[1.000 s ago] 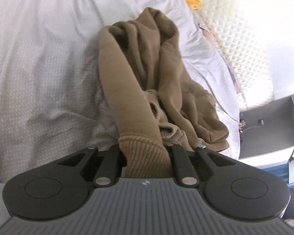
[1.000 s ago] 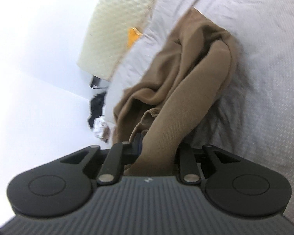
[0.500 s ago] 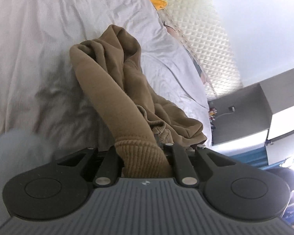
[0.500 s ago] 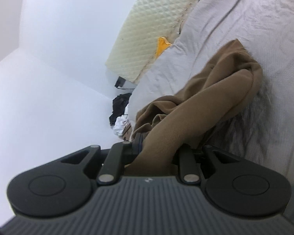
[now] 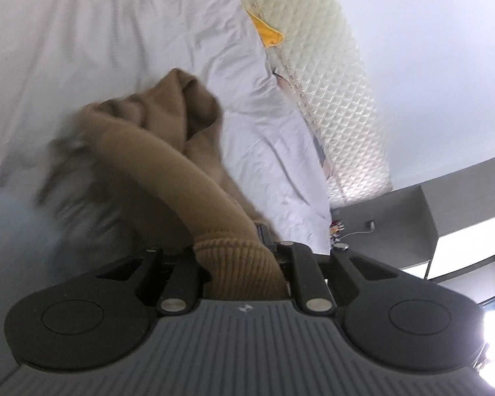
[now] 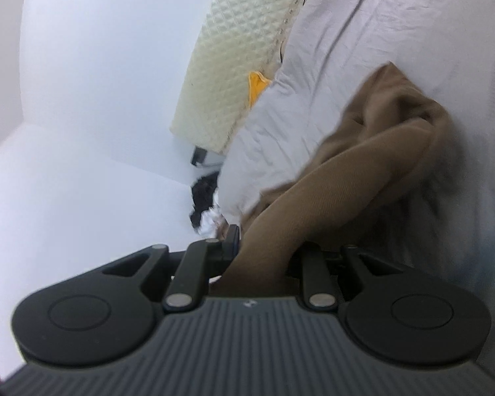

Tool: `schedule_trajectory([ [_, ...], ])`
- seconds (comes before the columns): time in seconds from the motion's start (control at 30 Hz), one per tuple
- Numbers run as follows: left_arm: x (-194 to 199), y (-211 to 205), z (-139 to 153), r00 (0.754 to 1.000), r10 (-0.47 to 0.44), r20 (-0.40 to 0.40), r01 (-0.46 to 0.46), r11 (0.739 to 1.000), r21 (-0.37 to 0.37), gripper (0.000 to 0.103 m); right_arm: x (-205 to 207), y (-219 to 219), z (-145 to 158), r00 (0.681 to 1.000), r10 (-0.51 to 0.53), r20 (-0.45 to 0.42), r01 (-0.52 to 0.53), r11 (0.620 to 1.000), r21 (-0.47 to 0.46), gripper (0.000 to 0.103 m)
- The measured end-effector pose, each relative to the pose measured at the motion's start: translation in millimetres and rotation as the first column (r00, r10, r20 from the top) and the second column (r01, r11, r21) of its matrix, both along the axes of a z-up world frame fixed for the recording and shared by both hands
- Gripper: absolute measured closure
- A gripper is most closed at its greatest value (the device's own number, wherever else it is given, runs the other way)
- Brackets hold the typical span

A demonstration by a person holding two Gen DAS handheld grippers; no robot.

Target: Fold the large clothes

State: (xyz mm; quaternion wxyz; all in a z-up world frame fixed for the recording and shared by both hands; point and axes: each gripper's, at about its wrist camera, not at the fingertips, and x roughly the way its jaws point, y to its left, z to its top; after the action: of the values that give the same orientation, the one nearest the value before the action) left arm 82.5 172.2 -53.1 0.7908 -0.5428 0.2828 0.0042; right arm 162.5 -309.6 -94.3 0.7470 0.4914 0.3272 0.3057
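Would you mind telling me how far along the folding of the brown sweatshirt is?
Early stage. Done: each hand-held gripper has a grip, left on a ribbed cuff, right on plain fabric. In hand: the brown sweatshirt, bunched, part-raised off the white bedsheet. Left: spreading flat, every fold.

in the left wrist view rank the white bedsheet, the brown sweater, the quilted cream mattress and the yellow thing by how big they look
1. white bedsheet
2. brown sweater, though it lies nearest the camera, which may enlarge it
3. quilted cream mattress, close to the sweater in apparent size, so that order is unsure
4. yellow thing, clearly smallest
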Motion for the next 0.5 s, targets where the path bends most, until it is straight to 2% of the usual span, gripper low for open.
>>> schedule_trajectory([
  [0.13,73.1,12.0,13.8,0.999,0.003,-0.039,-0.003,1.0,-0.014,0.08,64.4,12.6,12.3,0.995,-0.035,-0.093,0.041,0.997,0.059,0.081],
  [0.2,110.6,18.5,17.6,0.998,-0.006,-0.064,0.007,1.0,0.01,0.079,100.6,21.2,16.9,0.99,-0.054,-0.133,0.062,0.997,0.053,0.081],
  [0.3,162.0,32.7,15.9,0.992,0.008,-0.124,-0.009,1.0,-0.005,0.077,149.6,33.0,15.5,0.977,-0.084,-0.198,0.095,0.995,0.045,0.08],
  [0.5,257.7,55.4,-19.3,0.971,-0.009,-0.239,0.002,1.0,-0.03,0.074,234.6,55.7,-14.7,0.927,-0.155,-0.341,0.169,0.986,0.011,0.079],
])
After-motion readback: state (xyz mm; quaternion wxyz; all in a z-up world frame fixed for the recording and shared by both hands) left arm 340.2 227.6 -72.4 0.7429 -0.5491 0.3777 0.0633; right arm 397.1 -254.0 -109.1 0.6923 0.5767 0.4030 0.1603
